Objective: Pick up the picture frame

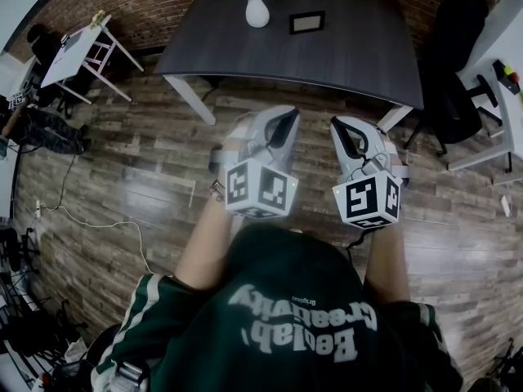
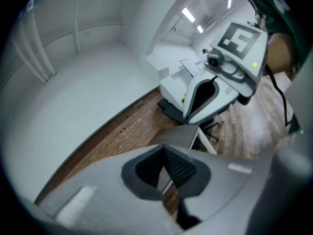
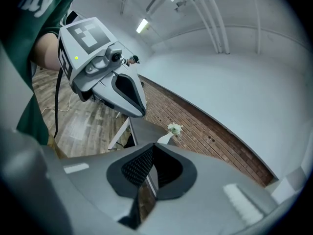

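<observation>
The picture frame (image 1: 307,22), small and dark with a pale inside, stands at the far side of the dark table (image 1: 359,47). It is to the right of a white vase (image 1: 257,8) holding flowers. My left gripper (image 1: 283,122) and right gripper (image 1: 343,131) hang side by side over the wooden floor. Both are short of the table's near edge and well away from the frame. Both have their jaws together with nothing between them. In the left gripper view the left gripper (image 2: 164,149) points at the table corner. The right gripper view shows the right gripper (image 3: 152,146) aimed towards the vase (image 3: 172,130); the frame is hidden there.
A black office chair (image 1: 458,64) stands to the right of the table, with a white desk (image 1: 511,96) beyond it. At the left are a small white folding table (image 1: 78,51) and cables on the floor (image 1: 90,219). A brick wall runs behind the table.
</observation>
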A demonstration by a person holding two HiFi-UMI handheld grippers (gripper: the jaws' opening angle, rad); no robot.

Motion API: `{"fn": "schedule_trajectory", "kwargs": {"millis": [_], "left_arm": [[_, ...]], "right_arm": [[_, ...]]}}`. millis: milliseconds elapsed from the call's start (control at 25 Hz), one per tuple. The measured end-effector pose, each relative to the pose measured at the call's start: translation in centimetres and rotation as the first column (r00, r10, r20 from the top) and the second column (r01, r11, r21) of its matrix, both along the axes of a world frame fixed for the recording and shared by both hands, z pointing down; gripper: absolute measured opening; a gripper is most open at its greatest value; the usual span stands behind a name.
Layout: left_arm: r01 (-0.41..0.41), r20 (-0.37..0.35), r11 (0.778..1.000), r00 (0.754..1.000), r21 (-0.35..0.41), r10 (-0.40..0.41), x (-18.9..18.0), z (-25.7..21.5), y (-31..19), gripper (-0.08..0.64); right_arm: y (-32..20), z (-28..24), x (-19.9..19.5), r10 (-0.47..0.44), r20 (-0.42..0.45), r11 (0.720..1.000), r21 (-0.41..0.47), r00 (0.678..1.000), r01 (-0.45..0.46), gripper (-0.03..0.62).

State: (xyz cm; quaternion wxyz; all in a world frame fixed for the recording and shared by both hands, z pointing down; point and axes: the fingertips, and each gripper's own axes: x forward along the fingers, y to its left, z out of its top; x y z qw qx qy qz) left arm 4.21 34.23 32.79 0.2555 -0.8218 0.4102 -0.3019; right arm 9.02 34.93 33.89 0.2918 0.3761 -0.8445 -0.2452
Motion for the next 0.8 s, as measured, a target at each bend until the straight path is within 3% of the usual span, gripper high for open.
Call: {"fn": "schedule_trajectory", "kwargs": {"millis": [800], "left_arm": [[0.025,0.004,0.999,1.000,0.026,-0.025,-0.6,-0.9,1.1,0.002]], "right_arm": [[1.1,-0.7,-0.3,-0.019,0.001,0.999,0.032,1.000,0.019,0.006]]}}
